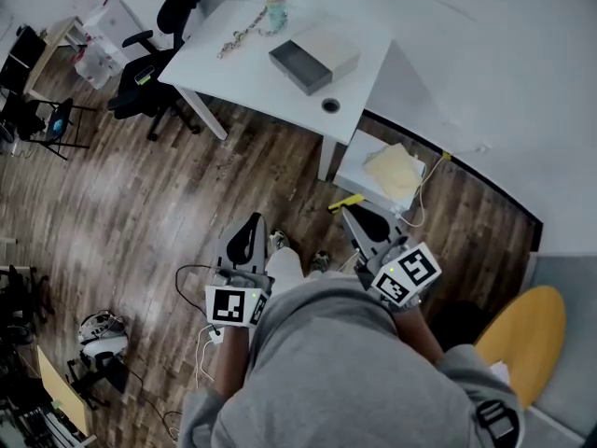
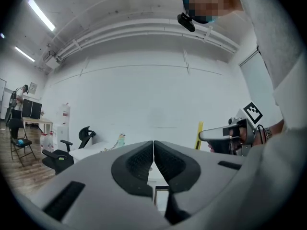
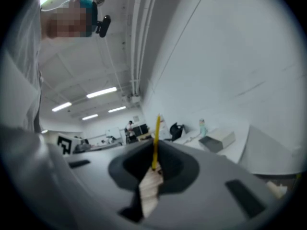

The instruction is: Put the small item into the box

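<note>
Left gripper [image 2: 153, 150]: cube with black-and-white square marker; jaws closed, empty. Right gripper [image 3: 154, 152]: same marker; jaws nearly together, thin yellow strip [image 3: 156, 128] in the slit, possibly gripped. Far white table [image 1: 233, 73]: open grey box [image 1: 312, 59]; left of it, apart, pale chain [image 1: 241, 34] and teal figure [image 1: 276, 9].

Ceiling strip lights [image 2: 41, 13] give bright, even light with soft shadows. Both gripper views bend strongly toward dark round edges. The right gripper [image 3: 154, 147] looks blurred, out of focus.
</note>
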Available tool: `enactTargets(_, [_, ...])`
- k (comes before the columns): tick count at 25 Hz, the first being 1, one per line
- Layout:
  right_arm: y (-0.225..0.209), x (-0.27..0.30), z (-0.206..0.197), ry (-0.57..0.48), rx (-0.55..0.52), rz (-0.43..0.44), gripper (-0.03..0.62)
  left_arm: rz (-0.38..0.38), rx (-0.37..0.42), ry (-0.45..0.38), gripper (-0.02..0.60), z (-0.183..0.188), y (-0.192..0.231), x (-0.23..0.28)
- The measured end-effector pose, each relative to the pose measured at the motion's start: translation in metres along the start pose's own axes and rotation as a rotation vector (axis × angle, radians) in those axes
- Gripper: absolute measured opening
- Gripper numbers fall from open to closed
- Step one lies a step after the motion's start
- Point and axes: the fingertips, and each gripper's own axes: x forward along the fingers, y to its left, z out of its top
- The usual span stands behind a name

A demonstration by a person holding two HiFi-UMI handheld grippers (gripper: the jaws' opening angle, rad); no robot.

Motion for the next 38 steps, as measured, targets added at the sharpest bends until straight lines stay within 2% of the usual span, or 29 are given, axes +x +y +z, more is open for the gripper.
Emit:
enactTargets(8, [-0.013, 0.008, -0.002, 0.022, -0.012, -0.032, 0.052, -0.007, -0.039, 0.007, 0.035, -0.009, 0.011, 0.017])
enactTargets(14, [-0.028, 0.032, -0.001, 0.027, 0.018, -0.059, 0.052, -0.033, -0.031, 0.001, 0.035, -0.010, 0.029, 0.038])
enactTargets(24, [-0.029, 0.127, -0.002, 0.077, 0.023, -0.042, 0.052, -0.027, -0.068, 0.019, 0.035, -0.010, 0.108, 0.082])
enactTargets(30, [-0.039, 0.182, 0.002, 0.103, 0.004, -0.058, 0.052, -0.077, -0.056, 0.017, 0.035, -0.006, 0.149, 0.120])
enactTargets(38, [-0.062, 0.255, 0.012, 0.083, 0.029, -0.143, 0.052, -0.158, -0.068, 0.044, 0.035, -0.001, 0.204, 0.163])
